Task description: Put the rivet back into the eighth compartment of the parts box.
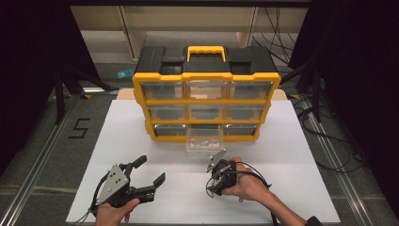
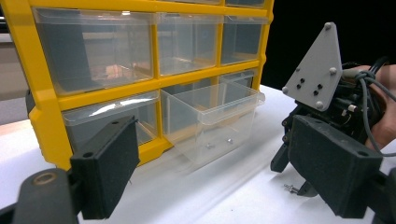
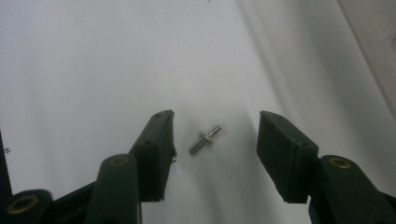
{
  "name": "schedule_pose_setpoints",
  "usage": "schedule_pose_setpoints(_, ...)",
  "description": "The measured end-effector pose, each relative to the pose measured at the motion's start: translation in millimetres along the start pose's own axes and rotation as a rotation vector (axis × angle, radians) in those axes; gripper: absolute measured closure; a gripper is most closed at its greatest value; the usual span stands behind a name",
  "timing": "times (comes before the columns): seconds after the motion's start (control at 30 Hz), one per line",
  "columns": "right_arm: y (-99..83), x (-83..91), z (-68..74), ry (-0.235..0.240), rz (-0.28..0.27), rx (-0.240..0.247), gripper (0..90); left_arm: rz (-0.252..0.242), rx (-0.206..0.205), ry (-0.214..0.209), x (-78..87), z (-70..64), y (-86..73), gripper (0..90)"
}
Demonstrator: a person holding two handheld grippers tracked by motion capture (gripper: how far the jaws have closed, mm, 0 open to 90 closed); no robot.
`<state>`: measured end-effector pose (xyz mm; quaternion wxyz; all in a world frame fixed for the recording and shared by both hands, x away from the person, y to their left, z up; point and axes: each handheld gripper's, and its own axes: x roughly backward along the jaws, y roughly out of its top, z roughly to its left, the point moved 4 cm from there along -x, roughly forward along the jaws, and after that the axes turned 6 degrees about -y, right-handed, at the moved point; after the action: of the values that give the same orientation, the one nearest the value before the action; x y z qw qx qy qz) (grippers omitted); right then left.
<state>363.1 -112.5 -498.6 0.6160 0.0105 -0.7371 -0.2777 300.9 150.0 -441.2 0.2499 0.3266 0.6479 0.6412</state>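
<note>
- A person's right gripper [image 3: 212, 140] points down at the white table [image 1: 291, 155], jaws standing wide and holding nothing, with a small metal screw [image 3: 204, 139] lying flat on the surface between the two pads, touching neither.
- Seen from the left gripper view, that screw [image 2: 291, 188] rests on the table right under the tips of the right gripper [image 2: 299, 182], just in front of the pulled-out clear drawer [image 2: 212, 123].
- The drawer [image 1: 205, 142] juts from the middle of the bottom row of the yellow-and-black organiser [image 1: 206, 96]; a couple of small metal parts already lie on its floor.
- The left gripper [image 1: 149, 173] hovers off to the side, well apart from the screw, jaws spread wide and empty, facing the cabinet front.
- Judged from this moment, the work is partway: the drawer is open and some parts are inside, but this screw is not yet gripped.
- Left to do, by the look of it: close the right jaws on the screw, carry it forward over the drawer rim, drop it in, and push the drawer shut.
</note>
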Motion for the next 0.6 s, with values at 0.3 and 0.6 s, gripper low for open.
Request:
schedule_pose_setpoints(0.3,-0.1,-4.1,4.9,0.007,0.020,0.022,66.9,0.001,-0.001,0.001,-0.4,-0.1,-0.2,16.2)
schedule_pose_setpoints(0.6,1.1,-4.6,6.3,0.038,0.017,0.058,83.0,0.004,0.000,-0.001,-0.9,-0.7,-0.7,16.2)
